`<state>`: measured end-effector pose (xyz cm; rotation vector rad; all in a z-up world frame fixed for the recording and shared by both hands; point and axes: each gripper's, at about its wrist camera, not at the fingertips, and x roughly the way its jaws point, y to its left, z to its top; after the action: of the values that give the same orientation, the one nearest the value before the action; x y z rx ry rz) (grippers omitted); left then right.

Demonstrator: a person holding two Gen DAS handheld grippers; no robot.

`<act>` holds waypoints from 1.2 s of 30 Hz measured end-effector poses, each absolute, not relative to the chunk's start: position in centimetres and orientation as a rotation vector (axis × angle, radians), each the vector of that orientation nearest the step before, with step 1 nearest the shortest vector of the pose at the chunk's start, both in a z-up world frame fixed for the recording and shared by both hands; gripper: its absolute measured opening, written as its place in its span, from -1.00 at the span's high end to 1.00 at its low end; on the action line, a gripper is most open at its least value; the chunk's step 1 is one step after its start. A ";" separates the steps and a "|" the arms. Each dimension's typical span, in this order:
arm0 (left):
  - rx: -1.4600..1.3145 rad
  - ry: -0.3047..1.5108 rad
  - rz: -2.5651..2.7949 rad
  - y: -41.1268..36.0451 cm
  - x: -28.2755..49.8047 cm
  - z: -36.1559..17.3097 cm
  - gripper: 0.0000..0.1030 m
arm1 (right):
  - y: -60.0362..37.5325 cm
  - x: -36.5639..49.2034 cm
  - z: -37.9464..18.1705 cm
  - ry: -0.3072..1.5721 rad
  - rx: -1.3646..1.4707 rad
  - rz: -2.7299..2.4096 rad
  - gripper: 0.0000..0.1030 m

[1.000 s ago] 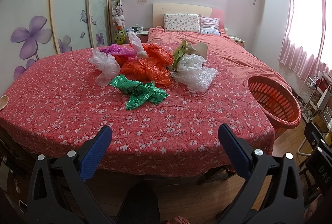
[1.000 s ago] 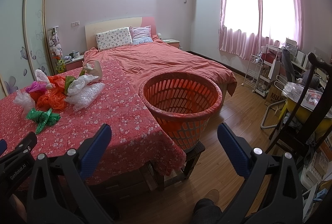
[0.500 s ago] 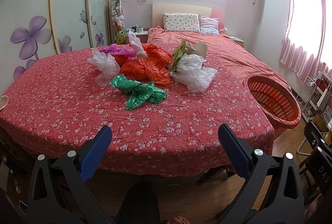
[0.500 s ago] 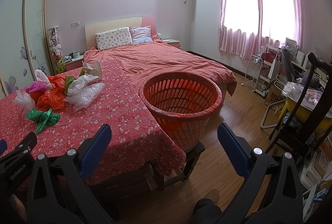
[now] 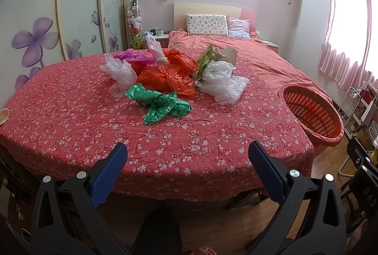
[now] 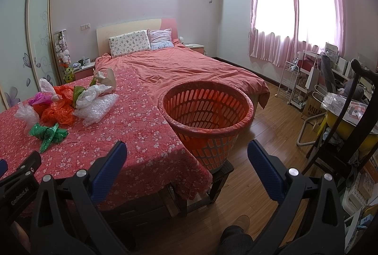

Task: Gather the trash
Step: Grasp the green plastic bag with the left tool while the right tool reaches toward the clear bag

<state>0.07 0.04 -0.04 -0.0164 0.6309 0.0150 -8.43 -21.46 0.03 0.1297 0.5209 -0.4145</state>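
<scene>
A low table draped in a red cloth printed with small white blossoms (image 5: 70, 117) fills the near room, with a bed in a plain salmon cover (image 6: 189, 65) behind it. Just off the table's right edge stands a round orange slotted plastic laundry basket (image 6: 205, 110), empty as far as can be seen and raised on a dark stool.

The trash lies heaped near the table's middle, well apart from both grippers: crumpled orange plastic bags (image 5: 170, 77), a sheet of clear bubble wrap (image 5: 226, 89), a twisted green plastic bag (image 5: 160, 103) nearest the front, a wad of translucent white film (image 5: 120, 75), a magenta bag (image 5: 132, 56) and a torn scrap of brown paper (image 5: 228, 54).

All of it looks feather-light, limp and slippery; a pinch on a bunched knot, such as the green bag's twisted middle, should hold better than a loose edge.

The left gripper (image 5: 187, 158) hovers level before the table's front edge, blue-padded jaws spread wide and empty. The right gripper (image 6: 186, 156) faces the basket, equally wide and empty.
</scene>
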 end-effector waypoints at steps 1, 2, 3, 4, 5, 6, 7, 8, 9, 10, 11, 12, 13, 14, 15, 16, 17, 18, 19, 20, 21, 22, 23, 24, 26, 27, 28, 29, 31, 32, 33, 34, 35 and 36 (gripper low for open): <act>-0.018 0.632 0.016 0.1 0.1 -0.1 -0.96 | -21.4 -8.4 0.0 0.522 0.129 -0.412 -0.92; -0.020 0.636 0.017 -0.1 0.1 -0.4 -0.96 | -21.3 -8.2 -0.2 0.523 0.126 -0.409 -0.92; -0.021 0.639 0.020 0.1 0.5 -0.5 -0.96 | -21.2 -7.9 -0.2 0.525 0.123 -0.405 -0.92; -0.024 0.647 0.021 0.2 0.8 -0.7 -0.96 | -21.1 -7.7 -0.2 0.529 0.120 -0.399 -0.92; -0.028 0.654 0.022 0.6 1.0 -0.9 -0.96 | -21.1 -7.2 -0.3 0.533 0.118 -0.391 -0.92; -0.034 0.663 0.024 1.0 1.3 -1.0 -0.96 | -20.8 -6.8 -0.4 0.537 0.117 -0.380 -0.92; -0.042 0.672 0.026 1.4 1.6 -1.2 -0.96 | -20.6 -6.4 -0.4 0.543 0.116 -0.366 -0.92; -0.056 0.688 0.024 1.9 2.1 -1.5 -0.96 | -20.4 -5.8 -0.4 0.546 0.116 -0.357 -0.92; -0.070 0.703 0.018 2.6 2.6 -1.6 -0.96 | -20.1 -5.4 -0.4 0.548 0.116 -0.346 -0.92; -0.081 0.716 0.020 3.2 3.1 -1.8 -0.96 | -19.8 -4.9 -0.5 0.549 0.115 -0.329 -0.92; -0.089 0.724 0.022 3.6 3.4 -2.0 -0.96 | -19.5 -4.3 -0.5 0.551 0.112 -0.313 -0.92; -0.100 0.732 0.025 4.2 3.9 -2.2 -0.96 | -19.3 -3.9 -0.5 0.553 0.110 -0.303 -0.92; -0.110 0.738 0.029 4.9 4.3 -2.2 -0.96 | -18.9 -3.1 -0.6 0.556 0.105 -0.285 -0.92; -0.115 0.742 0.034 5.3 4.8 -2.3 -0.96 | -18.6 -2.5 -0.6 0.559 0.102 -0.276 -0.92; -0.120 0.744 0.037 5.7 5.3 -2.3 -0.96 | -18.4 -1.8 -0.6 0.561 0.099 -0.267 -0.92; -0.123 0.748 0.043 6.1 5.8 -2.3 -0.96 | -18.1 -0.9 -0.6 0.567 0.102 -0.254 -0.92; -0.126 0.752 0.056 6.7 6.6 -2.4 -0.96 | -17.8 -0.1 -0.6 0.572 0.107 -0.243 -0.92; -0.128 0.755 0.069 7.1 7.3 -2.4 -0.96 | -17.7 0.7 -0.6 0.579 0.116 -0.233 -0.92; -0.130 0.757 0.075 7.3 7.8 -2.3 -0.96 | -17.6 1.7 -0.7 0.587 0.126 -0.223 -0.92; -0.136 0.758 0.080 7.8 8.6 -2.4 -0.96 | -17.5 2.4 -0.7 0.591 0.130 -0.222 -0.92; -0.141 0.758 0.082 8.0 9.2 -2.5 -0.96 | -17.4 2.9 -0.8 0.590 0.131 -0.222 -0.92; -0.144 0.759 0.085 8.2 9.8 -2.5 -0.96 | -17.2 3.4 -0.8 0.589 0.131 -0.223 -0.92; -0.150 0.762 0.085 8.4 10.5 -2.6 -0.95 | -17.1 4.1 -0.9 0.585 0.129 -0.227 -0.92; -0.154 0.767 0.082 8.5 11.2 -2.8 -0.94 | -16.9 4.5 -0.9 0.584 0.126 -0.229 -0.92; -0.152 0.786 0.077 8.4 12.5 -3.2 -0.78 | -16.8 5.5 -1.1 0.588 0.115 -0.234 -0.92; -0.152 0.798 0.072 8.3 13.1 -3.5 -0.71 | -16.6 5.9 -1.2 0.589 0.109 -0.236 -0.92; -0.153 0.812 0.067 8.2 13.7 -3.8 -0.64 | -16.6 6.2 -1.3 0.591 0.104 -0.236 -0.92; -0.164 0.832 0.062 8.1 14.4 -4.1 -0.61 | -16.5 6.7 -1.5 0.593 0.094 -0.236 -0.92; -0.202 0.857 0.047 8.2 15.3 -4.6 -0.60 | -16.3 7.2 -1.7 0.593 0.082 -0.237 -0.92; -0.209 0.858 0.045 8.2 15.5 -4.8 -0.60 | -16.3 7.5 -1.8 0.593 0.076 -0.237 -0.92; -0.210 0.859 0.044 8.1 15.8 -4.8 -0.59 | -16.3 7.7 -1.8 0.593 0.072 -0.236 -0.92; -0.207 0.858 0.044 8.0 15.9 -4.8 -0.54 | -16.3 7.9 -1.9 0.593 0.069 -0.236 -0.92; -0.199 0.859 0.045 7.8 16.2 -4.8 -0.43 | -16.2 8.1 -2.0 0.592 0.066 -0.236 -0.92; -0.193 0.864 0.045 7.7 16.4 -4.9 -0.38 | -16.2 8.3 -2.0 0.592 0.065 -0.236 -0.92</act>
<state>16.41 7.71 -4.87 -0.1927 0.8641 0.0449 8.30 -16.23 -2.05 0.0646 0.5920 -0.2362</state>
